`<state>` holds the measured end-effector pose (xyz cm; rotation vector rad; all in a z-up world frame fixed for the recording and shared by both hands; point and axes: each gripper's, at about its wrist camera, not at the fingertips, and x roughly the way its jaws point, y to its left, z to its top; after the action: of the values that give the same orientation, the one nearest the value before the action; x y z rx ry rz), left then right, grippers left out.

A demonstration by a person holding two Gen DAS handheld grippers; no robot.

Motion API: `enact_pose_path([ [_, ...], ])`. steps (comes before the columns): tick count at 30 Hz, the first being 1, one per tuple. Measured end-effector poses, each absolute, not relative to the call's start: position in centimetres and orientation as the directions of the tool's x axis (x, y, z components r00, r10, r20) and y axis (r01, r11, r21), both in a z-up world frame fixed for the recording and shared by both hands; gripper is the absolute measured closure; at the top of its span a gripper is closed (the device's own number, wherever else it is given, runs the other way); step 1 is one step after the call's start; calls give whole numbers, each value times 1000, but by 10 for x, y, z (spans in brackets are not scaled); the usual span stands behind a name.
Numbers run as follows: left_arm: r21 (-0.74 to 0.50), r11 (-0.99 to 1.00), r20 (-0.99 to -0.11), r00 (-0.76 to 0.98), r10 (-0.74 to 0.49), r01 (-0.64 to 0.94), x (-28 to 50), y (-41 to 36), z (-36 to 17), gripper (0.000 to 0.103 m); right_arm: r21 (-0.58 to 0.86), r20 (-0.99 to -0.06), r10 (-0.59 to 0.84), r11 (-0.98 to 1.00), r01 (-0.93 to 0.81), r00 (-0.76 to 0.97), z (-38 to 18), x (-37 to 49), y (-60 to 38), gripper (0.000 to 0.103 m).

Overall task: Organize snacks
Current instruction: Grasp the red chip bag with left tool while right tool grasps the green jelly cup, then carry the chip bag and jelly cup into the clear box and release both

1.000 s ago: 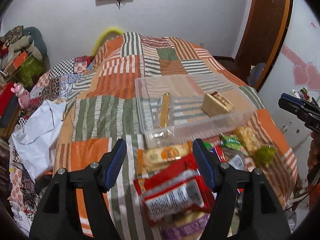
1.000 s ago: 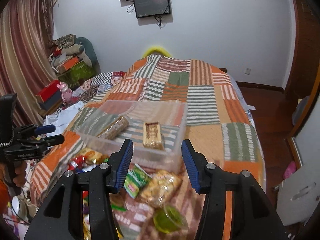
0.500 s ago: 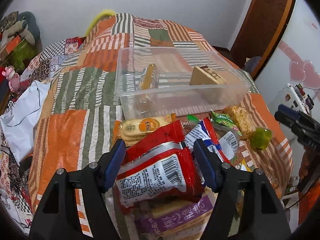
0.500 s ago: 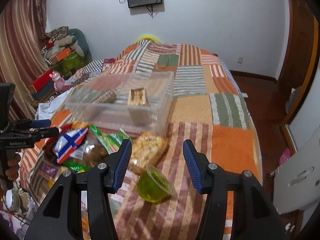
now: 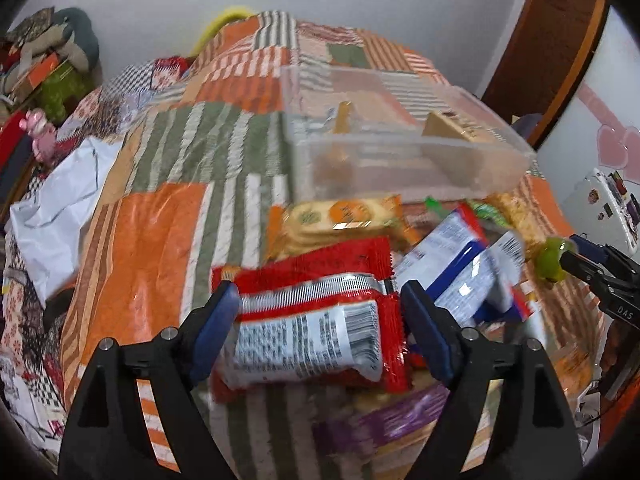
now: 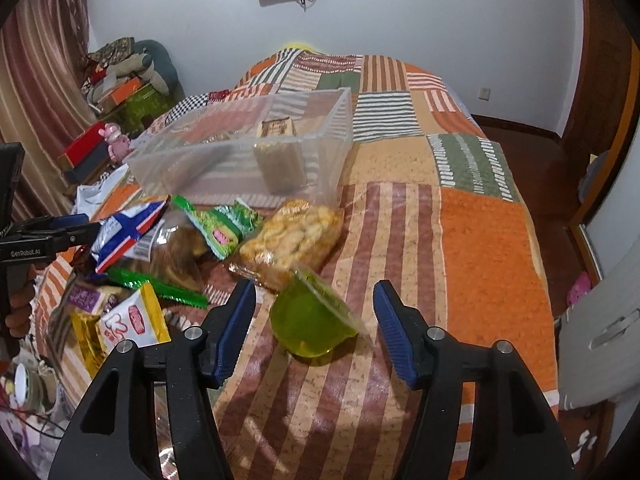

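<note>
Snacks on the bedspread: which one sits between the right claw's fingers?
The green jelly cup, tilted on the striped bedspread. It is the only cup; the others are flat packets in the pile to its left.

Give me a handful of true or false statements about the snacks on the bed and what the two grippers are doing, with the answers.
1. The right gripper has its fingers spread on either side of the green jelly cup. True.
2. The clear plastic bin is empty. False: at least two wrapped snacks already sit inside it.
3. The left gripper is lined up on the red snack packet. True; the packet lies between its open fingers.
4. The jelly cup stands inside the bin. False: it lies tilted on the striped bedspread, in front of the bin.
5. The bag of yellow puffed snacks lies just in front of the bin. True.
</note>
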<state>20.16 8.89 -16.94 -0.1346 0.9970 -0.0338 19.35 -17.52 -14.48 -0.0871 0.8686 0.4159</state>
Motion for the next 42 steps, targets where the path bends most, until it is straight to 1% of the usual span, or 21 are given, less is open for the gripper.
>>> enact_pose_path([
  [4,-111,993,-846,528,-76,-35,195,95,-181,19,106,-765,328,913,-395,554,-149,193,-174,45],
  [8,-60,998,-839,541,-48,-5,189,89,-185,16,99,-770,322,913,-396,550,-152,194,-172,44],
  [10,-42,999,-841,540,-37,2,191,88,-189,12,112,-775,330,911,-398,539,-153,195,-172,44],
  [14,-22,1000,-848,530,-11,-14,195,89,-197,9,108,-778,326,912,-397,536,-156,197,-171,44],
  [19,-43,999,-844,536,-24,-22,198,95,-201,8,101,-783,320,912,-398,533,-157,198,-169,44],
  [21,-11,1000,-847,532,4,-25,200,94,-205,8,98,-787,317,911,-401,530,-159,200,-167,43],
  [22,15,999,-848,529,27,-28,200,92,-208,8,90,-788,312,911,-402,530,-159,200,-167,44],
  [23,12,999,-850,526,28,-33,201,93,-210,8,87,-786,310,912,-401,535,-159,200,-167,46],
  [24,-9,999,-853,522,15,-43,202,95,-211,9,89,-783,310,913,-397,539,-159,200,-168,48],
  [25,-24,998,-853,522,8,-54,203,98,-210,13,92,-783,313,913,-397,538,-158,201,-168,54],
  [27,-45,997,-851,525,-3,-68,204,103,-211,17,113,-779,329,911,-396,535,-157,201,-173,55],
  [28,-44,996,-848,531,3,-76,203,105,-210,24,117,-778,331,911,-395,534,-156,201,-174,55],
  [29,-43,996,-845,535,7,-80,202,106,-209,25,117,-777,333,911,-397,535,-156,201,-175,56],
  [31,-47,996,-838,545,5,-81,199,108,-207,32,108,-771,329,911,-397,545,-153,198,-177,57],
  [33,-39,996,-832,554,14,-84,196,109,-203,37,105,-767,330,911,-400,550,-152,195,-178,59],
  [35,-57,994,-827,562,3,-89,192,112,-200,39,108,-763,334,910,-401,553,-151,193,-178,60],
  [36,-62,994,-825,565,-1,-89,190,113,-198,45,109,-761,336,909,-401,555,-150,192,-180,60],
  [38,-67,993,-813,583,0,-92,186,115,-192,47,106,-757,335,910,-400,561,-149,191,-177,60],
  [40,-68,993,-803,596,3,-97,183,116,-187,55,103,-753,332,912,-396,569,-148,189,-178,60],
  [41,-62,993,-797,604,10,-99,181,117,-183,56,104,-751,332,913,-395,571,-147,189,-178,60],
  [42,-60,993,-791,612,12,-98,179,117,-180,60,108,-747,336,913,-394,574,-145,189,-180,61],
])
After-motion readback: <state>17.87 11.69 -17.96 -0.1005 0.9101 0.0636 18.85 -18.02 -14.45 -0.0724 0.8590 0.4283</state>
